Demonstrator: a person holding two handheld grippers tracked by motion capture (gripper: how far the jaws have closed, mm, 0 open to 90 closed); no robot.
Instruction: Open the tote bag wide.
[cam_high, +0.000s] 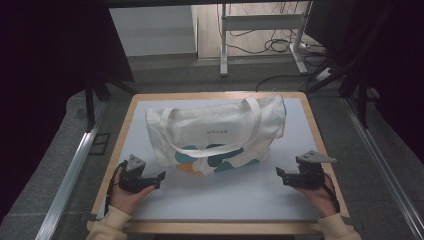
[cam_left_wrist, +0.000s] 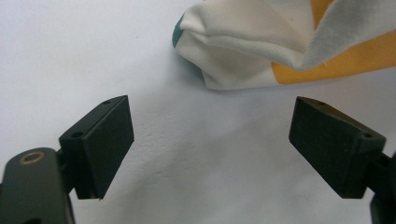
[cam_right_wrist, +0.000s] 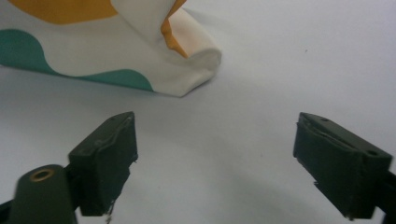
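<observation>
Tote bag (cam_high: 215, 135) lies flat in the middle of the table (cam_high: 235, 200), its long strap (cam_high: 252, 125) looped loosely across the front, its coloured lower edge facing the person. Both tools sit low on the near side, well apart from each other and short of the cloth: the left gripper (cam_high: 161, 176) points at the bag's near left corner (cam_left_wrist: 205, 70), the right gripper (cam_high: 278, 172) at its near right corner (cam_right_wrist: 196, 65), and each has its jaws spread wide with nothing between them. The likely trouble is in the cloth itself. It is soft and folded over at the corners, so a jaw coming in low could push the corner along the smooth top instead of sliding under it, or catch one layer and leave the rest behind. If the two sides pinch unevenly, the bag would probably twist or sag, and the loose strap could snag on a jaw. The table has a pale, matt, bare sheet set in a light wooden rim (cam_high: 120, 145). Around it the floor is grey, dark curtains hang at both sides, metal rails run along the floor, and beyond stand a white desk frame (cam_high: 223, 45) and loose cables (cam_high: 280, 47).
</observation>
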